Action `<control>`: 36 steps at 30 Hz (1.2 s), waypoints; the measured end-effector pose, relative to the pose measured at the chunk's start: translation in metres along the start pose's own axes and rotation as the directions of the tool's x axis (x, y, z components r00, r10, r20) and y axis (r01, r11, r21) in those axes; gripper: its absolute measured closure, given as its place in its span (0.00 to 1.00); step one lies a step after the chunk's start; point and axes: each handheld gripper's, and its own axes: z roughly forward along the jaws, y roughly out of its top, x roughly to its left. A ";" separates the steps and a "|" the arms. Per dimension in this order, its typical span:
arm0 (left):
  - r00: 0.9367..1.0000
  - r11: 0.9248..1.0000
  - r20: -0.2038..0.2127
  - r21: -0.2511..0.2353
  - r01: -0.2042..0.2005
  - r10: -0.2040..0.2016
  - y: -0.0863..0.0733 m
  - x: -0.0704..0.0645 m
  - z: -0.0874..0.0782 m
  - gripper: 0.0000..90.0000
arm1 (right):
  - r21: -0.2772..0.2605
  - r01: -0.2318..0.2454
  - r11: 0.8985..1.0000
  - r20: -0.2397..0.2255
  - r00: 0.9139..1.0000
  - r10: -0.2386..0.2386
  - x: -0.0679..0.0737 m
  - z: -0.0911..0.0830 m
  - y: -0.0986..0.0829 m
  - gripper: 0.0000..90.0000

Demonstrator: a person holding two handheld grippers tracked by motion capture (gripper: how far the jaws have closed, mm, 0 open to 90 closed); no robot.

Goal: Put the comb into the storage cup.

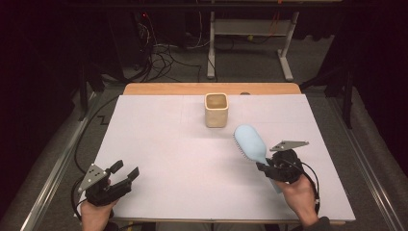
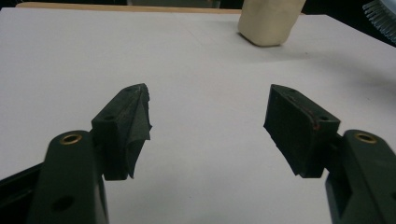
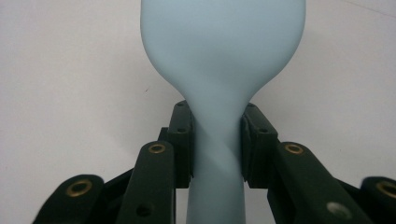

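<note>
While right tongs (image 1: 263, 168) clamp one hairbrush (image 1: 251, 143), one cup (image 1: 216, 109) stands.

one pale blue plastic hairbrush (image 1: 251, 143), one cream square ceramic cup (image 1: 216, 110), one white table sheet (image 1: 159, 149), two black grippers.

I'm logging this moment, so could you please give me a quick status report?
Right hand-held gripper shut on brush handle. Left hand-held gripper open, empty. Cup upright beyond the brush, path between them free.
</note>
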 end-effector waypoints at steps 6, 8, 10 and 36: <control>1.000 1.000 0.004 0.007 -0.004 0.004 -0.001 -0.001 -0.003 0.35 | -0.016 0.007 1.000 -0.010 1.000 -0.007 0.002 -0.002 0.003 0.78; 1.000 1.000 0.006 0.004 -0.003 0.003 -0.002 -0.002 -0.005 0.35 | -0.020 0.008 1.000 -0.015 1.000 -0.009 0.003 -0.002 0.004 0.78; 1.000 1.000 0.012 0.004 0.000 0.000 -0.002 -0.003 -0.006 0.35 | -0.022 0.016 1.000 -0.022 1.000 -0.017 0.004 -0.001 0.005 0.78; 0.991 0.998 0.121 0.019 -0.052 0.049 0.002 -0.041 -0.003 0.34 | -0.062 0.094 0.994 -0.087 0.991 -0.099 0.025 0.001 0.023 0.78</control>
